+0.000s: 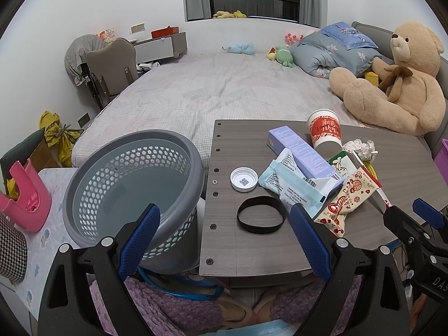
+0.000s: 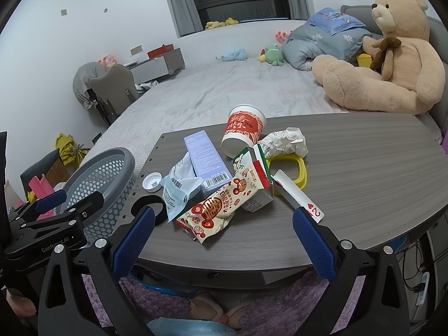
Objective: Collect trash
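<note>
Nothing collected yet: the basket (image 1: 131, 193) beside the counter (image 2: 364, 168) looks empty, and the whole trash pile (image 2: 224, 176) sits on the counter — cup (image 2: 243, 134), purple box (image 2: 205, 162), snack wrapper (image 2: 215, 210), crumpled paper (image 2: 285, 141), cap (image 1: 244, 178). Left hand-held gripper (image 1: 225, 238) and right hand-held gripper (image 2: 224, 240) both spread wide, holding nothing, short of the pile.

Both grippers, left gripper (image 1: 225, 232) and right gripper (image 2: 224, 233), have black frames, silver screws and blue textured pads (image 2: 133, 242). White "GenRobot.AI" lettering marks one body at nine o'clock.
</note>
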### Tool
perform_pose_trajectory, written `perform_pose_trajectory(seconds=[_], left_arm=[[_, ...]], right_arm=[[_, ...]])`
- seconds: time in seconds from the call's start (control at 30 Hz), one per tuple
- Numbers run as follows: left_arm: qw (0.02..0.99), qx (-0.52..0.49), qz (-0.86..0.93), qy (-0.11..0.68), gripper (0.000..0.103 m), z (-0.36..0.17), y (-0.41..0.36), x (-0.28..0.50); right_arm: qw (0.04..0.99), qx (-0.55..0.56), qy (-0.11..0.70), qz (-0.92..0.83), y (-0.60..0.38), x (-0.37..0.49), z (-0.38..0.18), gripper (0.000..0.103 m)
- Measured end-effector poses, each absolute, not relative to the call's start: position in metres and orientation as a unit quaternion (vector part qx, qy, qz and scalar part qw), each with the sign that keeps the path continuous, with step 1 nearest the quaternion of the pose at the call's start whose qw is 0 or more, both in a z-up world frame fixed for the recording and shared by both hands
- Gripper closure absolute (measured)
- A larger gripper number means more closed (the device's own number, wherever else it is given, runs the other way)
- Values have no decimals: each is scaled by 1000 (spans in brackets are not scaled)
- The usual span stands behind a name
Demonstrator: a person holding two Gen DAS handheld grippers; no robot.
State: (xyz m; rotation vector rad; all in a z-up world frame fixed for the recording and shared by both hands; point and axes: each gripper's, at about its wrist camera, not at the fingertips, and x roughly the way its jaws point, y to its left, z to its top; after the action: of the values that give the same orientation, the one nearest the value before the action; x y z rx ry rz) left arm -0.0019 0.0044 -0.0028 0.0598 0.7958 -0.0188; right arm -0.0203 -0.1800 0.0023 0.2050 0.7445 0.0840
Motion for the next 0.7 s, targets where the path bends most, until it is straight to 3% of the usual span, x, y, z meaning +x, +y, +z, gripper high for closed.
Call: perform_pose_trajectory(seconds=[0.7], left_arm=[[905,26,-22,425,13,-25,-1,15]], right_arm=[[917,119,379,42,-206,-11,-16,6]])
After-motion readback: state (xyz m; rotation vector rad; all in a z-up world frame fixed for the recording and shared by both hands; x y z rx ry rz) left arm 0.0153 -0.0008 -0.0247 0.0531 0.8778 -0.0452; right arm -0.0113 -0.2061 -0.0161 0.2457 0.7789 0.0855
